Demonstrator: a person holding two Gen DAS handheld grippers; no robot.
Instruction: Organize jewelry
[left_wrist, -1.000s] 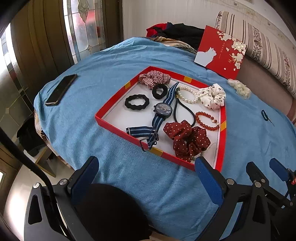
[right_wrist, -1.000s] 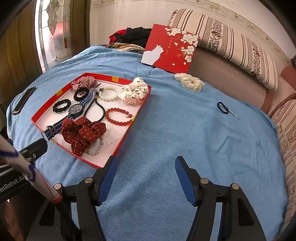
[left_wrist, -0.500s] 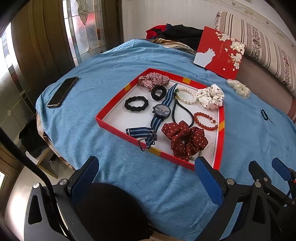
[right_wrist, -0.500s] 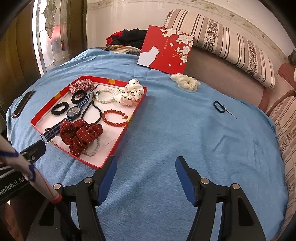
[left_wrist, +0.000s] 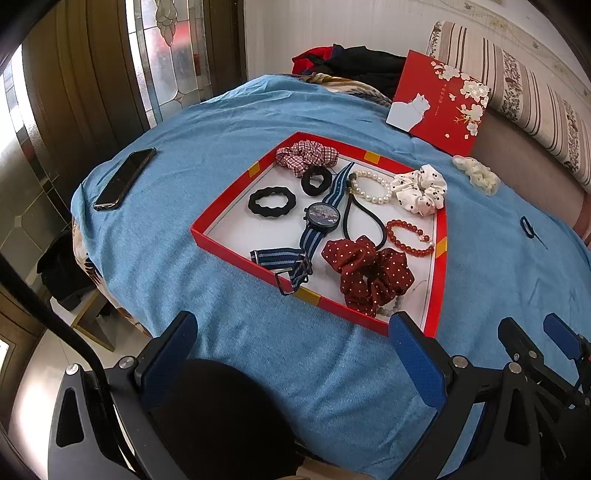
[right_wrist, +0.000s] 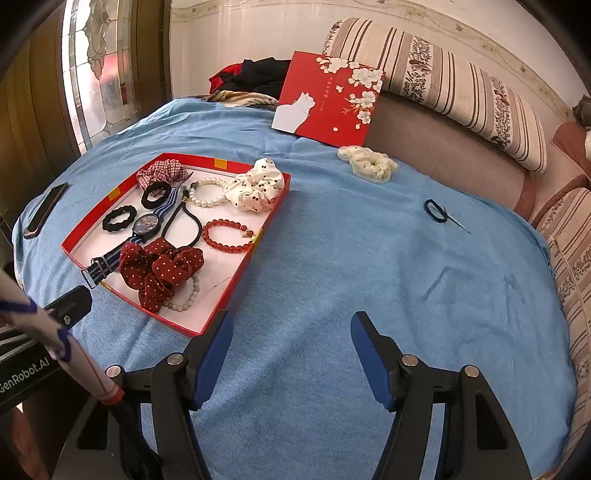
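The shallow red cardboard tray on the blue knitted cover collects most pieces, probably so they stay together. A cream scrunchie and a small dark blue hair tie lie outside, upper right of the frame. The right gripper and left gripper hover with jaws wide, holding nothing; the tray is ahead of both.

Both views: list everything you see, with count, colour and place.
tray: 1, red, on blanket
blanket: 1, blue
scrunchies in tray: 3; dotted dark red, plaid, white spotted
hair ties: 2, black, in tray
bracelets: 3; red, pearl, pale; in tray
watch: 1, blue striped strap, in tray
cord: 1, black, in tray
loose scrunchie: 1, cream, on blanket
small tie: 1, dark blue, on blanket
lid: 1, red, leaning
phone: 1, black, on blanket
left tool: open
right tool: open
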